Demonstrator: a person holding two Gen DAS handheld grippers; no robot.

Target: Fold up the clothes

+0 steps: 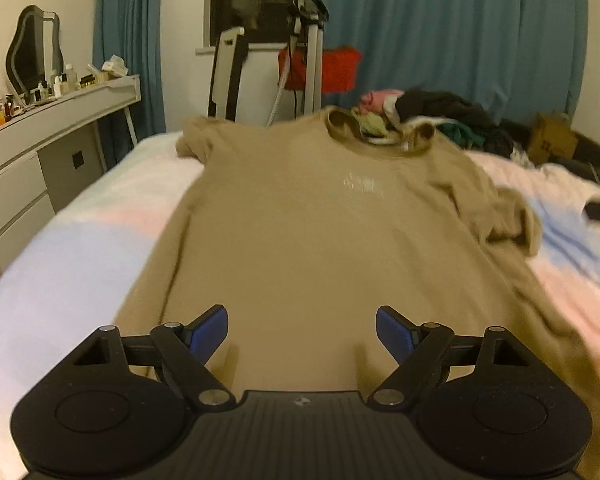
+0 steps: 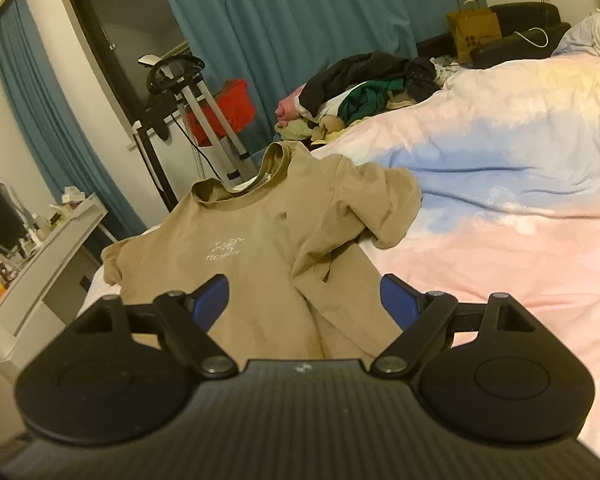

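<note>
Left wrist view shows a big bed (image 1: 60, 248) with a pastel cover. A tan T-shirt (image 1: 300, 240) lies spread out flat on it, front up, neck far away. One sleeve (image 1: 508, 216) is bunched up. No fold is made yet, so all the folding is left. A pile of clothes (image 1: 440, 116) waits behind it. The left gripper (image 1: 302, 334) and the right gripper (image 2: 304, 300) hang over the bottom part of the shirt, jaws wide apart, holding nothing.
</note>
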